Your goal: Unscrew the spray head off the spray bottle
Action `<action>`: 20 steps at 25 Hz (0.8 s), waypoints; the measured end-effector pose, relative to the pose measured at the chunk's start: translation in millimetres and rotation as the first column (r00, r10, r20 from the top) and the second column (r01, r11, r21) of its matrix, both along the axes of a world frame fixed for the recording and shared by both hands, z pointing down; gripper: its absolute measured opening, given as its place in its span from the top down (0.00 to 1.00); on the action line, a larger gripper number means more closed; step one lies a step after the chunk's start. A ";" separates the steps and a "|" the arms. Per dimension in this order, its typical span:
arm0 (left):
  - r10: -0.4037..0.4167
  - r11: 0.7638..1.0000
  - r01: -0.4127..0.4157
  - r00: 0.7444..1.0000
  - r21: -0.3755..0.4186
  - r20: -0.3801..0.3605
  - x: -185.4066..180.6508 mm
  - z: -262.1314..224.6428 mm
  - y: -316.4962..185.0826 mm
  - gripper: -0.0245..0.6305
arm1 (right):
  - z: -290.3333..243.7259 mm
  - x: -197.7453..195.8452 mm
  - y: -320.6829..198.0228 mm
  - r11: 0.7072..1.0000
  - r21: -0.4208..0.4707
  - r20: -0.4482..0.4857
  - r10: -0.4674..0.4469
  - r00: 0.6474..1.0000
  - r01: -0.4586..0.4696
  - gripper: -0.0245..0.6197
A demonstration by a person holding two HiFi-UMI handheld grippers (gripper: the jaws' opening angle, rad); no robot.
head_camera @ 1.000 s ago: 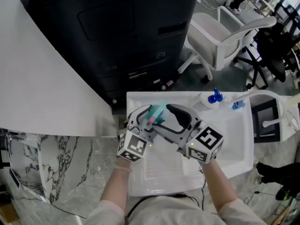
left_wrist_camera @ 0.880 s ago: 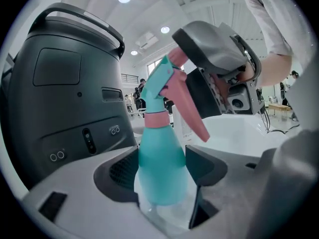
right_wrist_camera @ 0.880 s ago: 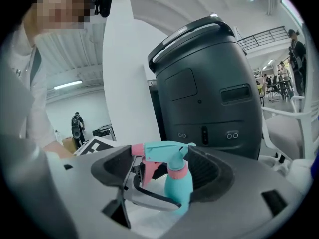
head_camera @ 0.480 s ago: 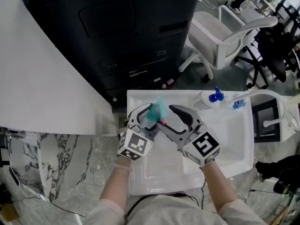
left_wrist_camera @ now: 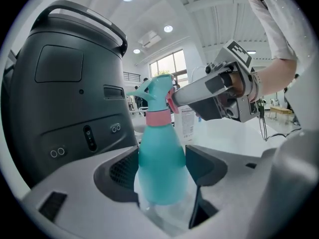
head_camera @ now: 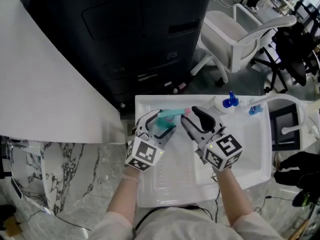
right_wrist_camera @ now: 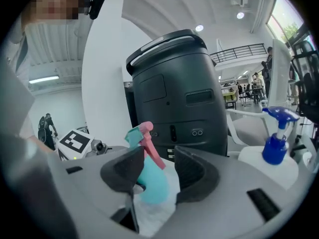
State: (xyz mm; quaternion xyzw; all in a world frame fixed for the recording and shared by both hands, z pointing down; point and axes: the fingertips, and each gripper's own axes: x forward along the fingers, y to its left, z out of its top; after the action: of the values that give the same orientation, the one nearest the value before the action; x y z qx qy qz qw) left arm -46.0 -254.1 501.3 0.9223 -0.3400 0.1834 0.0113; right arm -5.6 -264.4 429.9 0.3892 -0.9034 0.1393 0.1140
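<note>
Jaws of the right gripper (right_wrist_camera: 158, 167) have just been closing, and they now stand half apart around the spray head (right_wrist_camera: 139, 132). The pink trigger (right_wrist_camera: 154, 156) lies between them, but we see no pad pressing on it yet. A second ago this gripper sat close against the left one with its jaws wide; now it is shifted to the right, at the head end of the bottle. The left gripper (head_camera: 161, 123) has not moved and clamps the body of the teal spray bottle (left_wrist_camera: 160, 156), held above the white tray (head_camera: 250, 154). The pink collar (left_wrist_camera: 158, 117) sits on the neck. We judge that the grip for unscrewing is only being taken, and no turn is done.
</note>
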 end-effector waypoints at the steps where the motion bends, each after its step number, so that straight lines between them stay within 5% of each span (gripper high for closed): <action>1: -0.002 1.000 0.002 1.000 -0.003 0.000 -0.2 0.4 0.2 0.51 | -1.9 -1.4 2.1 1.000 0.011 -0.008 0.004 1.000 -0.004 0.66; 4: -0.007 1.000 0.007 1.000 -0.005 0.000 0.1 0.9 0.6 0.51 | -8.4 -3.5 18.4 0.999 0.049 -0.038 -0.002 0.999 0.004 0.65; 8: -0.010 1.000 0.010 1.000 -0.004 -0.001 0.5 0.1 0.0 0.51 | -13.6 -25.4 36.6 0.996 0.042 0.036 -0.076 0.996 0.075 0.65; 15: -0.017 1.000 0.017 1.000 -0.002 0.001 2.0 0.3 0.3 0.51 | -13.8 -61.3 23.6 0.994 0.024 0.092 -0.113 0.989 0.111 0.47; 20: -0.018 1.000 0.018 1.000 0.001 0.005 3.1 0.9 1.8 0.51 | -10.3 -66.8 19.3 0.992 0.047 0.009 -0.116 0.993 0.115 0.51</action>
State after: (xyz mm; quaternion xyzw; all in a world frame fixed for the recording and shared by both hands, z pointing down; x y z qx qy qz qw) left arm -42.9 -252.4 502.2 0.9188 -0.3483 0.1854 0.0116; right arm -72.4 -245.2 419.5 0.3381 -0.9280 0.1136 0.1076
